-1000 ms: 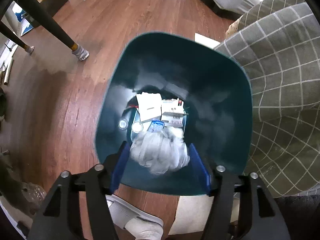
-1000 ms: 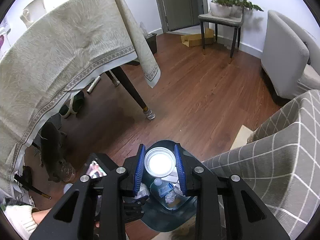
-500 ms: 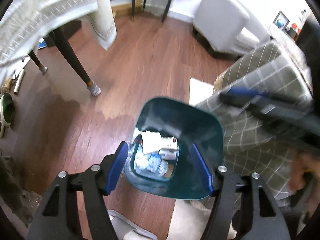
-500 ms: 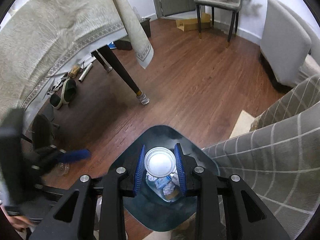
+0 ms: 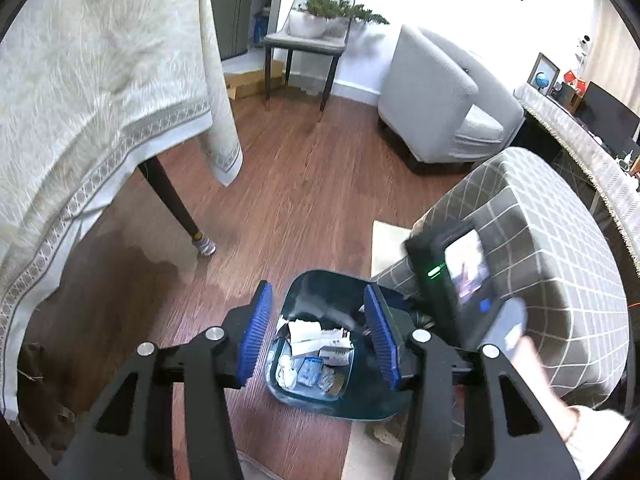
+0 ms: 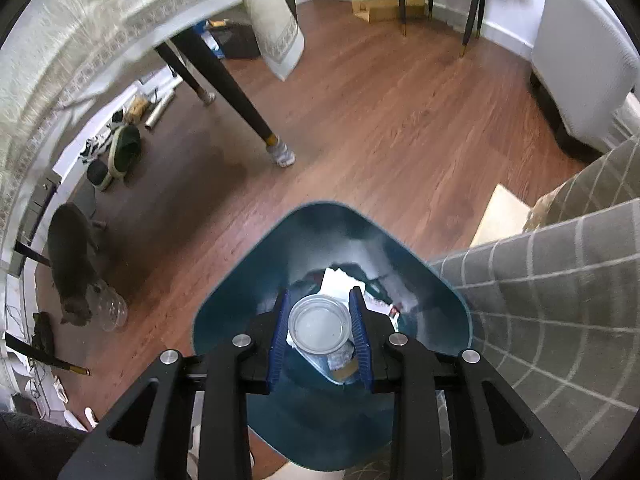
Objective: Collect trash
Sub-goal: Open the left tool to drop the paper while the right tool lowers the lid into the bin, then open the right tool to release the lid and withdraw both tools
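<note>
Underfoot, the wooden floor (image 5: 304,184) spreads across the room, with a table under a pale tablecloth (image 5: 92,92) on one side and a checked sofa (image 5: 552,264) on the other. A grey armchair (image 5: 440,108) and a chair (image 5: 312,36) bearing a potted plant stand well back by the wall. Between the table leg (image 6: 224,84) and the sofa sits the dark teal bin (image 6: 248,280), hard against the sofa's side, with a pale mat (image 6: 500,216) just beyond it. Paper, small boxes and wrappers (image 5: 316,352) lie in the bin's bottom. Under the table a grey cat (image 6: 72,264) stands beside an empty clear bottle (image 6: 110,308), with slippers (image 6: 124,148) near the wall. The right gripper (image 6: 320,332) hangs over the bin's mouth, its blue pads clamped on a clear plastic cup (image 6: 320,324). The left gripper (image 5: 316,332) is higher above the bin, its jaws closing with nothing between them; the other handheld device crowds in from its right, partly hiding the bin's rim.
</note>
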`<state>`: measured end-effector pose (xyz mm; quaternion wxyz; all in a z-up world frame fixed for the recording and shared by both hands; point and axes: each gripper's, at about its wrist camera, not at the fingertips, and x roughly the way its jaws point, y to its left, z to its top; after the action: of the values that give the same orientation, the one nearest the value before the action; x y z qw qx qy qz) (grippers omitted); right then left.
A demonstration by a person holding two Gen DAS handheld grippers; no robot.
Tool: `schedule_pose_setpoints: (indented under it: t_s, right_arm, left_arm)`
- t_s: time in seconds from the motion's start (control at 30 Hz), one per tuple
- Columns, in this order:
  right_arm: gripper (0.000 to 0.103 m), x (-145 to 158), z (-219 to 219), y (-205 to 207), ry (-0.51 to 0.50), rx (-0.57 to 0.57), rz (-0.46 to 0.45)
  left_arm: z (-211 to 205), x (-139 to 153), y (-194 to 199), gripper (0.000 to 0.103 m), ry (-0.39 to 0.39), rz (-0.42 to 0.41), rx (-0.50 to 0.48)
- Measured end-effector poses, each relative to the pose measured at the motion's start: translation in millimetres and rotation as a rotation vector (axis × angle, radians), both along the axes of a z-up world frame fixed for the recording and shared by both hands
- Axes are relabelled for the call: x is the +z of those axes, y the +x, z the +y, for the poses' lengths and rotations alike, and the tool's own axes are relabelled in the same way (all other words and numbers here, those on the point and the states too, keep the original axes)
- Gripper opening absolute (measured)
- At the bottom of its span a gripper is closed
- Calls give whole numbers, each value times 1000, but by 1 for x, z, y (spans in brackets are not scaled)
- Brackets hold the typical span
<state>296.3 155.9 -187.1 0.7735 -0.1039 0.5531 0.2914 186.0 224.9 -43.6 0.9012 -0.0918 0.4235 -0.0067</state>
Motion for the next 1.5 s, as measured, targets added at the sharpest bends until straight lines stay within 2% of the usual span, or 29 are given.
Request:
schedule_pose_setpoints:
  t_s: [0.1,0.33,0.53,0.67,0.7,0.73,0.8,0.9,1.0,1.1,1.2,1.33,1.4,1.5]
  right_arm:
    - [30,-16,2,1,-24,12,16]
    - [30,-61,2,-2,-123,41,47]
    - [30,-101,1,-10,-169,68,102]
    - [30,-111,5,-18,-203,110,115]
    - [32,-113,6,-20,-226,121,113]
    - [43,-115,5,-21,-233,124,117]
    - [53,-116,4,-23,-235,124,120]
    - [53,-111,3,-24,-222,119,119]
    - [53,-94,3,-26,-193,114,91]
    - [53,-61,2,-27,-160,106,24]
    - [53,-22,-4,-26,-109,77,-35]
    - [53,45,-23,-34,-35,50,-143]
    - [55,76,-37,-38,1,29,-203]
    - [65,126,-70,-50,78,-39,-296]
  left_arm:
    - [2,9,0,44,-14,-17,-8]
    - [3,31,-5,44,-28,-60,0]
    - [8,36,-6,44,-27,-64,9]
    - [8,36,-6,44,-13,-63,11]
    - [8,37,-6,44,-3,-63,12]
    - [7,38,-6,44,4,-65,10]
    - [5,40,-5,44,21,-70,7]
    - [0,44,-4,46,36,-84,-1]
    - [-6,49,-2,46,58,-92,-4]
    - [-7,53,0,47,95,-101,17]
    - [-3,58,-1,50,89,-116,24]
    - [1,67,-6,55,102,-144,26]
    - [2,72,-10,62,108,-157,34]
    - [-1,76,-21,71,112,-185,61]
